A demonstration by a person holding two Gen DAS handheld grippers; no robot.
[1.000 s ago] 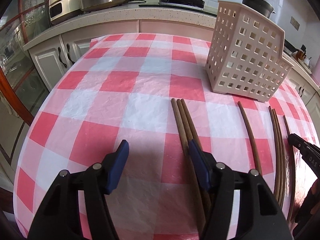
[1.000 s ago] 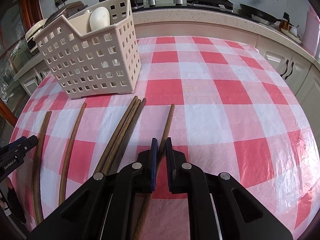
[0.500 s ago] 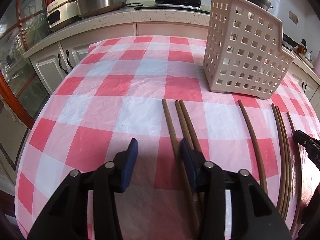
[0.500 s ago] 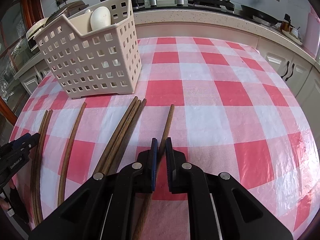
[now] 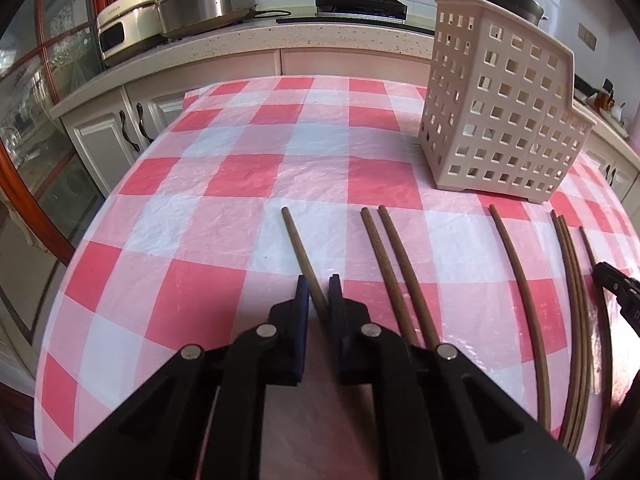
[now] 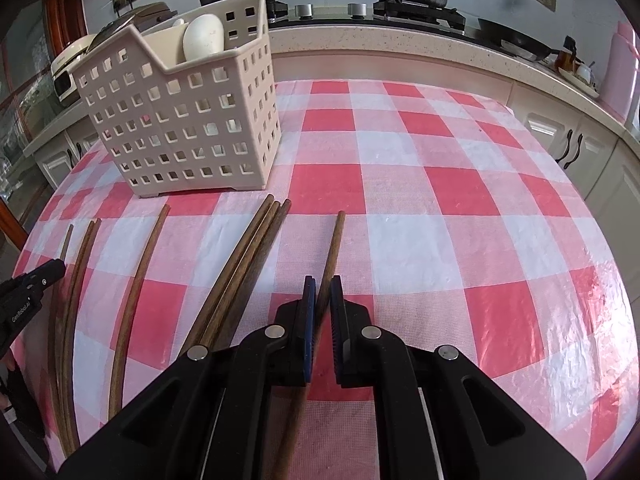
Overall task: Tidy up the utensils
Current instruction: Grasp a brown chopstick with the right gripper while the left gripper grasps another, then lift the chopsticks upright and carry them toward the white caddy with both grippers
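On a red-and-white checked tablecloth point(image 5: 248, 176), a single chopstick point(image 5: 302, 256) at lower centre is being pinched as the left gripper point(image 5: 319, 294) closes on it. The right gripper point(image 6: 323, 296) is clamped on another chopstick point(image 6: 334, 244), low in its frame. Both are probably held for transfer to the perforated utensil basket point(image 6: 192, 128) at upper left, while other chopsticks point(image 6: 244, 260) are left lying flat.

Closing left gripper point(image 5: 319, 294) on one chopstick point(image 5: 298, 246), now pulled toward nine o'clock from its pair point(image 5: 386, 248).
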